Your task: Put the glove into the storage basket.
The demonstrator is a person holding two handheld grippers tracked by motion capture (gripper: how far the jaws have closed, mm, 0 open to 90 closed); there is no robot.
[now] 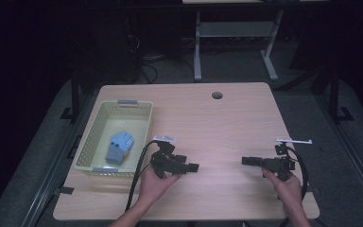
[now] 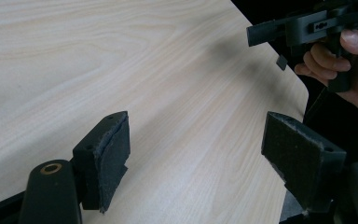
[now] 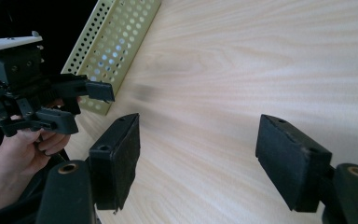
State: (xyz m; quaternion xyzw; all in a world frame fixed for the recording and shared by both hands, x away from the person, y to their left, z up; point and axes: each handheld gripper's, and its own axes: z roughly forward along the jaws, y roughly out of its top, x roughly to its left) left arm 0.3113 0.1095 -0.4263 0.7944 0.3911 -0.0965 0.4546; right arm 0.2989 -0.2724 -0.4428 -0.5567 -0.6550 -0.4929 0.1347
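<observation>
Both tongs, left gripper [image 1: 192, 167] and right gripper [image 1: 246, 161], hover spread and empty, facing each other; the blue item [image 1: 118, 147] lies in the basket [image 1: 89, 137] just beyond the left gripper's outer side, nearer it, long axis running away from the person.

Both forearms came in from the bottom of the high view, each hand wrapped round a gripper's handle. Left gripper [image 1: 194, 167] pointed right, twd the other one, jaws spread wide w/ nothing between the pads in its own view. Right gripper [image 1: 244, 161] pointed left, facing it, well apart, jaws likewise wide apart & empty.
</observation>
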